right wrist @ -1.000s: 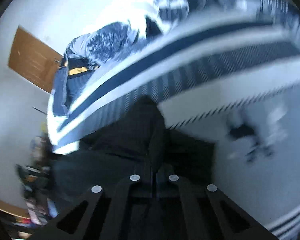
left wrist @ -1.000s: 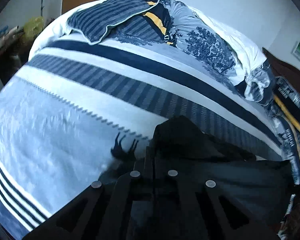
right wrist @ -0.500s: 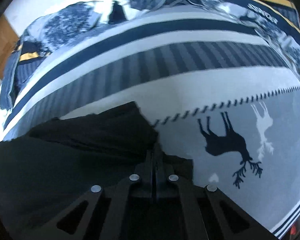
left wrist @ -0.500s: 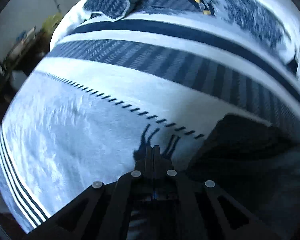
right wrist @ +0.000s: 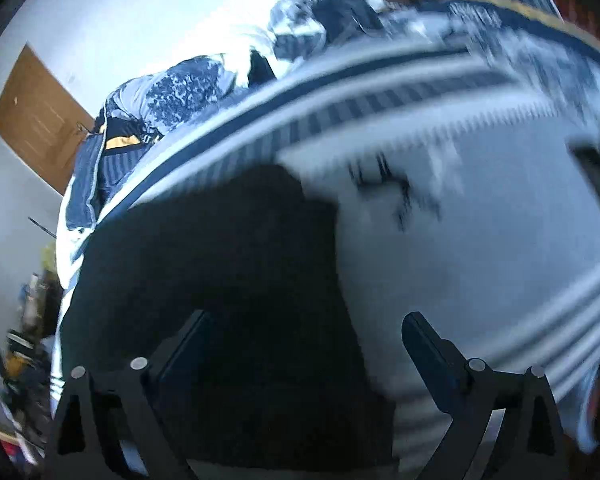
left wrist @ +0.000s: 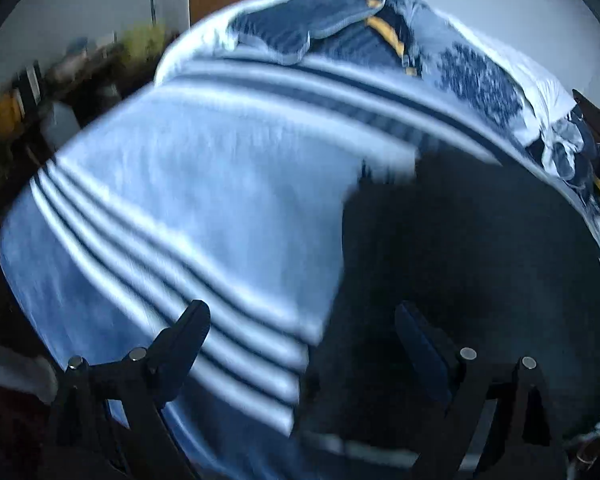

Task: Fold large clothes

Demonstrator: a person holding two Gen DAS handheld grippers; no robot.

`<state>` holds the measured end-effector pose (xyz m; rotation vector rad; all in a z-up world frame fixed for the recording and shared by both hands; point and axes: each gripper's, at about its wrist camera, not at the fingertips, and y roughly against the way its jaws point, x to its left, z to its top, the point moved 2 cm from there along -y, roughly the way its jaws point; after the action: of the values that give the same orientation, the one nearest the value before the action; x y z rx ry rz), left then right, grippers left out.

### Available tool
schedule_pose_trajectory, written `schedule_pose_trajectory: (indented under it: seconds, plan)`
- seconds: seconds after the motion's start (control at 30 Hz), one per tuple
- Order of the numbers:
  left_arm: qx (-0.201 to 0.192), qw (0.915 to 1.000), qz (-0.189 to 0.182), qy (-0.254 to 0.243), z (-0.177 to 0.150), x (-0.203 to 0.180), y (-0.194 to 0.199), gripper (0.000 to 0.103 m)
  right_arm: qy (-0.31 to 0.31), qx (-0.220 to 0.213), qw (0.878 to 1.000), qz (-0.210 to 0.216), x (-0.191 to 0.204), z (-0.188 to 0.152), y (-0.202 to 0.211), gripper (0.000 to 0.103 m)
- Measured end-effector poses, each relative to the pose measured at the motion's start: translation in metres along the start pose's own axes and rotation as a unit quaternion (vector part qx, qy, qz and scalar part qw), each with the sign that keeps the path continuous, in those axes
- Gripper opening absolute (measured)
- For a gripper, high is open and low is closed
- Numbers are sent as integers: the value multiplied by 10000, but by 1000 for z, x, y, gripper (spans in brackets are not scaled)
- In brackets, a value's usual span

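Both claws opening, nothing pinched. Left claw [left wrist: 300, 328] straddles the edge of the black garment [left wrist: 460, 260], which lies flat on the bed's striped blanket [left wrist: 180, 200]. Right claw [right wrist: 304, 332] hangs over the same garment [right wrist: 220, 260], pads clear. Frames motion-blurred.

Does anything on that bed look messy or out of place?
Nothing looks damaged or spilled. The black garment lies spread on the striped blanket, not yet a tidy fold. At the far end a blue pillow and patterned bedding sit in a rumpled heap. Both pictures are motion-blurred, so fine detail is lost.
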<state>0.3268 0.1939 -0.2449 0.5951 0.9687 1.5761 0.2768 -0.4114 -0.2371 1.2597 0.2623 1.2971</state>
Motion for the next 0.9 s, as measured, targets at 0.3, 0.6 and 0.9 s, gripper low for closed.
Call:
schedule_pose_trajectory:
  seconds: [0.3, 0.6, 0.9]
  plan:
    - [238, 9950, -739, 626, -26, 7, 0, 2, -393, 498, 9976, 275, -17, -31, -11, 15]
    - [721, 9913, -249, 1072, -40, 42, -4, 0, -54, 514, 9986, -99, -6, -29, -10, 8]
    - [-26, 9978, -420, 511, 60, -8, 18, 80, 617, -637, 9959, 198, 40, 39, 35, 95]
